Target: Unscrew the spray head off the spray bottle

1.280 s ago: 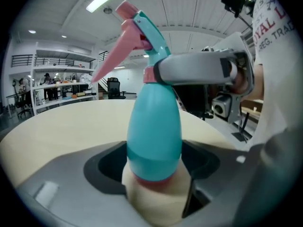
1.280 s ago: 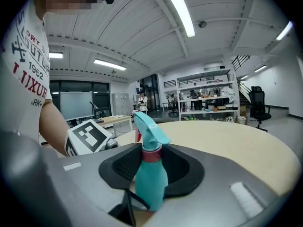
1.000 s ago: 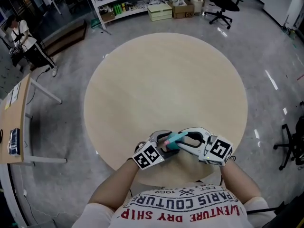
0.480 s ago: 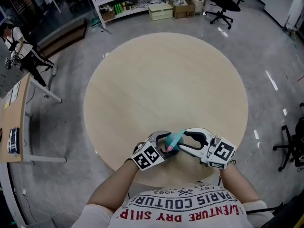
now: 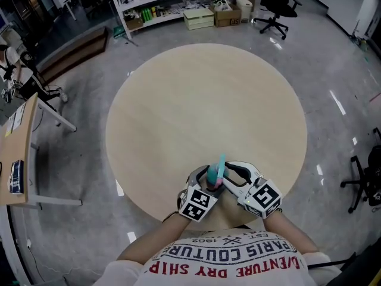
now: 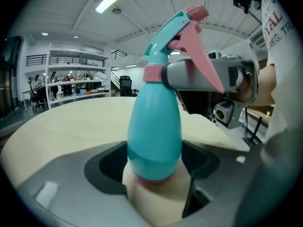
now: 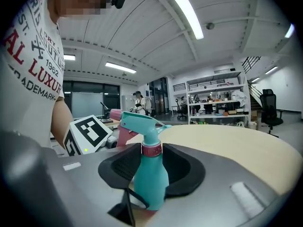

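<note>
Step in hand: loosening the head, mid-job, not yet off. Holding the teal pear-shaped plastic spray bottle (image 5: 214,180) upright at btm ctr of the head view, just over the near rim of the round pale wooden table (image 5: 208,100) and close to the person's chest.

Clamping the bottle's fat lower body w/ the left gripper (image 6: 154,167), jaws spread wide round it and pressing on both sides. Showing a pink base just below the grip, low in the ctr of the left gripper view.

Working the top w/ the right gripper (image 7: 152,164): just closing the jaws, w/ the narrow neck and pink ribbed collar (image 7: 151,149) btwn the dark pads. Touching the collar on both sides by the look of it, so reading as grasping it, not released. Leaving the teal spray head with pink trigger (image 6: 182,25) seated on the neck, nozzle pointing to the upper right of the left gripper view. Showing no gap under the collar.

Next move, as a judgement:
- Keeping the left clamp firm to stop the body spinning.
- Rolling the right wrist to turn the collar.
- Letting go, resetting, re-gripping, and repeating till running off the thread.
- Pressing on the collar only, not the trigger.
- Then lifting the head straight up, poss. w/ a dip tube trailing inside, though not seeing one here.
</note>
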